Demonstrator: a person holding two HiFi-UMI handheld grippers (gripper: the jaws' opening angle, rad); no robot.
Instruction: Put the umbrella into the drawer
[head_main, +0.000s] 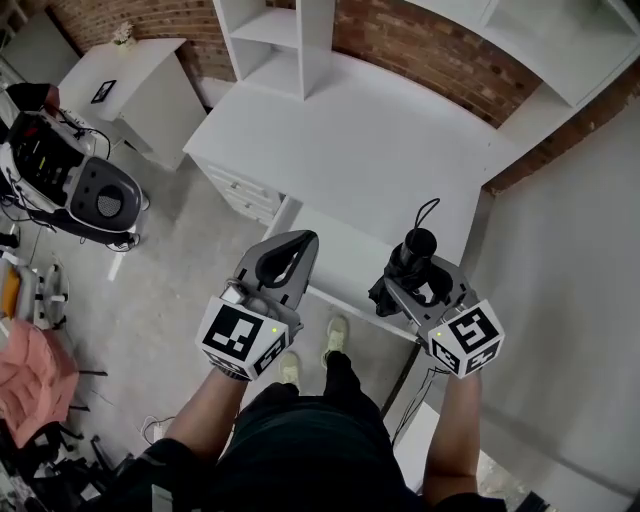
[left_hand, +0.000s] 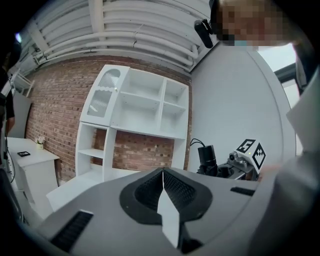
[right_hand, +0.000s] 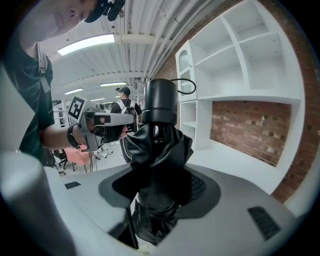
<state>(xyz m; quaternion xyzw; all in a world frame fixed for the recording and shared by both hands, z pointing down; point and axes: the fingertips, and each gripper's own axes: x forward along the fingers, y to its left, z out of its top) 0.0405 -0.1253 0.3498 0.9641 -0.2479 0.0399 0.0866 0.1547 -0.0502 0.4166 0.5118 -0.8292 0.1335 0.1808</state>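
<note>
A black folded umbrella (head_main: 415, 262) stands upright in my right gripper (head_main: 420, 280), which is shut on its bunched fabric; the round handle and cord loop stick out past the jaws. In the right gripper view the umbrella (right_hand: 159, 150) fills the gap of the right gripper (right_hand: 160, 177). My left gripper (head_main: 303, 245) is held beside it on the left, shut with nothing between its jaws; its tips meet in the left gripper view (left_hand: 163, 174). Both hover over an open white drawer (head_main: 335, 245) pulled out from the white desk (head_main: 370, 140).
A white shelf unit (head_main: 275, 40) stands on the desk against a brick wall. Closed drawers (head_main: 245, 192) sit at the desk's left. On the floor at left are a small white table (head_main: 130, 75), a grey machine (head_main: 75, 180) and pink cloth (head_main: 30, 365).
</note>
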